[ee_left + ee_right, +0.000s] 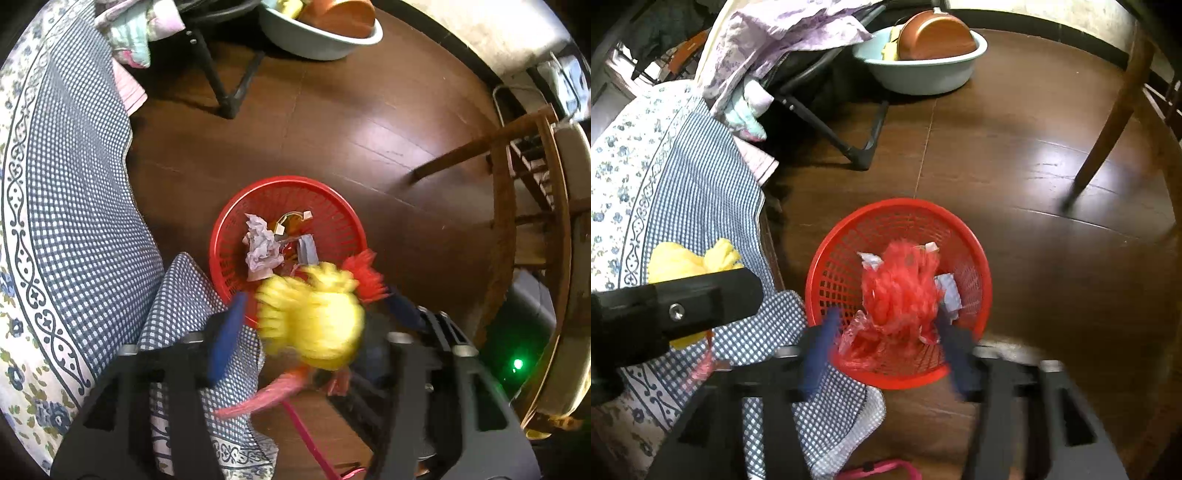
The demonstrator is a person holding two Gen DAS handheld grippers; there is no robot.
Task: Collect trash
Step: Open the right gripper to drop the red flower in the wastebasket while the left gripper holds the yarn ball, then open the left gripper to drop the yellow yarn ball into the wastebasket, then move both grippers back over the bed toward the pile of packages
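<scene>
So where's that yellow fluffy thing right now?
In the left wrist view the yellow mesh bundle hangs between the left gripper fingers, at the near rim of the red basket.

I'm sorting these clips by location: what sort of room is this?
Probably a lived-in bedroom or living room at home: a patterned bedspread, dark wood floor with a red trash basket, and a washbasin holding dishes.

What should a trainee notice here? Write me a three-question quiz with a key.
1. True or false: the red basket stands on the wooden floor.
2. What sits between the right tool's fingers? A. a bottle B. a red mesh bundle C. a spoon
3. Which tool has the yellow mesh bundle between its fingers?
Key: 1 true; 2 B; 3 the left tool.
</scene>
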